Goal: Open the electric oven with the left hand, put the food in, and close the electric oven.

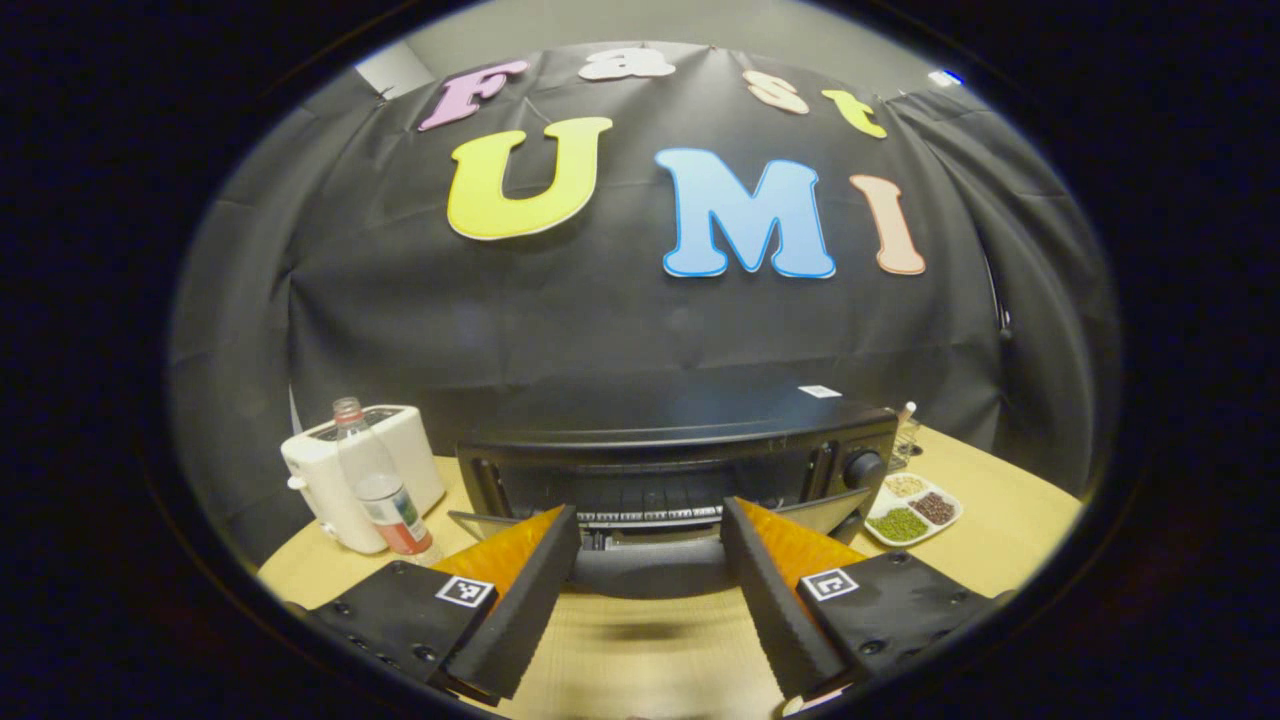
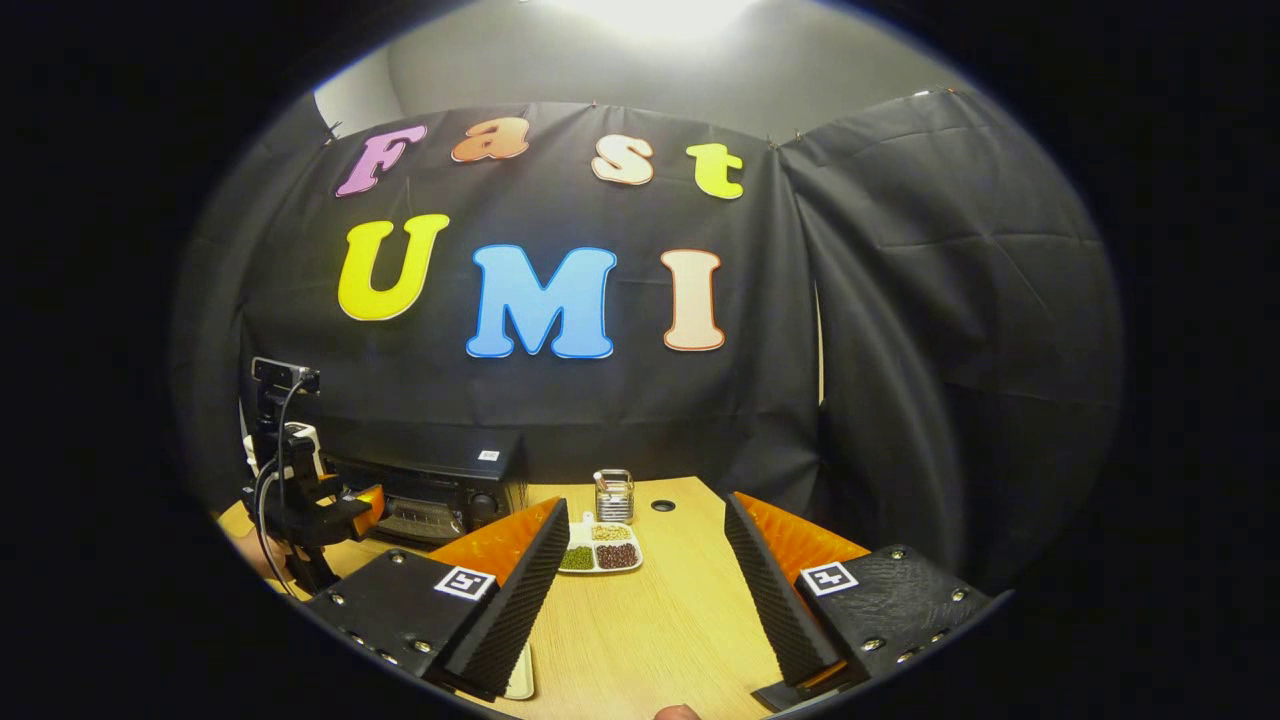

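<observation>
Here both tongs, left [image 1: 650, 590] and right [image 2: 645, 590], gape above the table [image 2: 650, 620]; oven [image 1: 680, 470] door lowered.

The black electric oven [image 1: 680, 455] stands upright on the desk [image 1: 660, 660] straight ahead of the left jaws. Its door [image 1: 650, 560] is swung down, the rack showing inside. Its knob [image 1: 863, 468] sits beyond the right finger of those jaws.
</observation>
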Demonstrator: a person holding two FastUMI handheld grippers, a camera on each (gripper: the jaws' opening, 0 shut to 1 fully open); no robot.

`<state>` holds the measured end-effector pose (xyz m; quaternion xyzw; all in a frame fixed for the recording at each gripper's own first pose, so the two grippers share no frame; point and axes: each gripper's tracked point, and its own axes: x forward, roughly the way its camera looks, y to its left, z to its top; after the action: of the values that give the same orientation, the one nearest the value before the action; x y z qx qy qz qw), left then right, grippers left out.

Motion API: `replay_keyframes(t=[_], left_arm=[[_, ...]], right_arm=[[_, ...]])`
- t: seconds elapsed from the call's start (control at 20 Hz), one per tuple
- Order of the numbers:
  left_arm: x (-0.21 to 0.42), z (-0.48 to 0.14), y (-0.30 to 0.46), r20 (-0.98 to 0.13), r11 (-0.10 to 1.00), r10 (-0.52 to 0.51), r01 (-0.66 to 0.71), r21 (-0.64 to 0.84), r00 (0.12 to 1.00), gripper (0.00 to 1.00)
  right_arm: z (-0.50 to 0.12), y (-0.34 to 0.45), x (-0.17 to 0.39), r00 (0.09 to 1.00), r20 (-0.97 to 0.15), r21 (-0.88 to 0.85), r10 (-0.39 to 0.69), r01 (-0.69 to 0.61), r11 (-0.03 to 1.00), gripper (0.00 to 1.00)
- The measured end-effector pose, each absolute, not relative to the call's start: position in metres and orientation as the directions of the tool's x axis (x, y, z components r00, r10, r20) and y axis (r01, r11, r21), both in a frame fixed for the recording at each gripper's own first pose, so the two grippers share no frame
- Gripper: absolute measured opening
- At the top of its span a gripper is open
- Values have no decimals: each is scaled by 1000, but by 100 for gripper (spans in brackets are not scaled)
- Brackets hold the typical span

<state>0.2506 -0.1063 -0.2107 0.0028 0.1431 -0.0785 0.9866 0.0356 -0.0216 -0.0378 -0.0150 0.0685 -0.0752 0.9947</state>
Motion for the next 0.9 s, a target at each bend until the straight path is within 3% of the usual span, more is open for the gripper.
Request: replay_keyframes(t=[0.05,0.1,0.25,0.35,0.4,0.65,0.9], left_arm=[[244,-214,-106,-290,988,-151,154,-14,945,100],[239,-219,-105,-303,989,-145,150,-9,942,96],[226,-228,-105,-328,990,-136,140,-13,935,100],[219,-233,-104,-335,991,-128,135,-2,934,95],[215,-236,-104,-340,991,-123,131,2,932,100],[197,-253,-104,-369,993,-108,119,8,923,96],[169,-289,-110,-450,995,-93,104,1,888,100]], right_arm=[[-40,-24,34,979,-139,-37,-150,146,989,95],[-41,-26,32,978,-145,-31,-148,145,989,95],[-46,-33,27,976,-159,-25,-146,144,989,95],[-46,-40,23,975,-160,-25,-152,150,988,95],[-46,-42,21,975,-161,-26,-154,152,988,95],[-51,-53,11,974,-172,-34,-149,145,989,95],[-62,-55,5,970,-211,-33,-120,116,993,95]])
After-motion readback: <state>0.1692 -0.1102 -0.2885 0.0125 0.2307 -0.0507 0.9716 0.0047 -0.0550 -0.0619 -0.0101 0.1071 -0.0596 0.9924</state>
